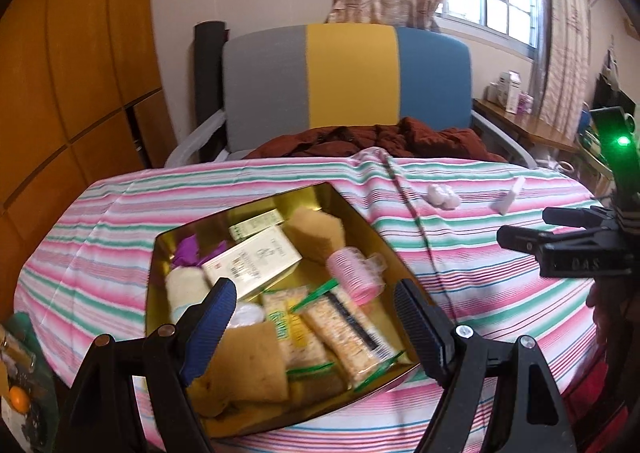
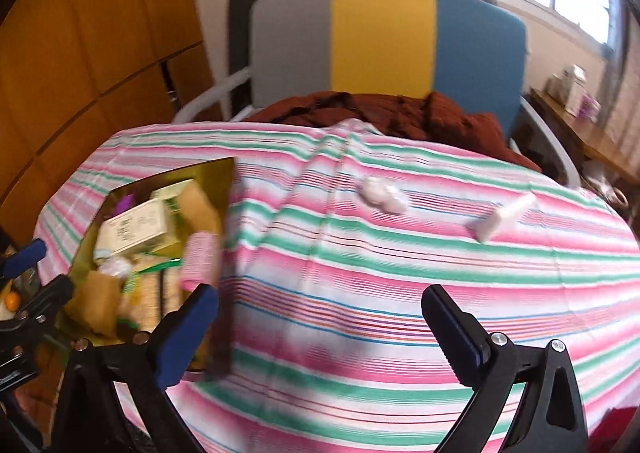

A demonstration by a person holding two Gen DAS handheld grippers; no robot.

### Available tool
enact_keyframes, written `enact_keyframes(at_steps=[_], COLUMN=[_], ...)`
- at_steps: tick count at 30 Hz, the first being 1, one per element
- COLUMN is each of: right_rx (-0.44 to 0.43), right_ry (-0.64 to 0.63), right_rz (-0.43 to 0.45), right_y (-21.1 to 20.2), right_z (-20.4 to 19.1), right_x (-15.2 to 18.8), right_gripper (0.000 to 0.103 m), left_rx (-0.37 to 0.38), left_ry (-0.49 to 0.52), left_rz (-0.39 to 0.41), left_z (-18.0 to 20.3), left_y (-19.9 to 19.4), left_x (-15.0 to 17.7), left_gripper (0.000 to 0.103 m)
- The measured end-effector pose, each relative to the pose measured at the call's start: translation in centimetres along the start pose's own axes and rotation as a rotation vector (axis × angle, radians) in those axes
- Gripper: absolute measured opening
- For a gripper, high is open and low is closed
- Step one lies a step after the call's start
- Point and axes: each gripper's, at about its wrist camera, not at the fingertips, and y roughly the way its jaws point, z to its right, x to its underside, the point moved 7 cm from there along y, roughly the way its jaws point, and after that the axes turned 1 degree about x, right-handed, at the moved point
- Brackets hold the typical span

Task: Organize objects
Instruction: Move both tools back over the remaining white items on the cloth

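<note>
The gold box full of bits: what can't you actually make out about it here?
- Left wrist view: shiny gold rectangular box, near corners hidden behind the open left tool.
- Print on the cream carton: too blurred to read.
- Right wrist view: box smeared by motion, partly behind the right tool's blue finger.

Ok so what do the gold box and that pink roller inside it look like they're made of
Gold box: probably metal or foil-lined card; its inner walls are shiny and mirror the contents. Pink roller: looks like a plastic hair curler with a fuzzy, matte gripping surface, though blur hides the texture.
</note>
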Motion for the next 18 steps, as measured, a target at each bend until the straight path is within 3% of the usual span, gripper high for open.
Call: enact_keyframes(at_steps=[10, 18], right_rx=[0.103, 0.162], right_ry=[0.172, 0.384], right_rz=[-0.031, 0.019], right_y=[1.6, 3.0], right_z=[9.9, 18.8], right_x=[-1.1, -1.9], right_gripper=[0.102, 0.103], left_rx=[0.087, 0.173], left_ry=[0.067, 0.085], left_rz=[-0.004, -0.050], left_z=[3.8, 7.8], left_y=[1.9, 5.1], left_x=[-2.2, -4.8], left_gripper=[0.088, 0.088])
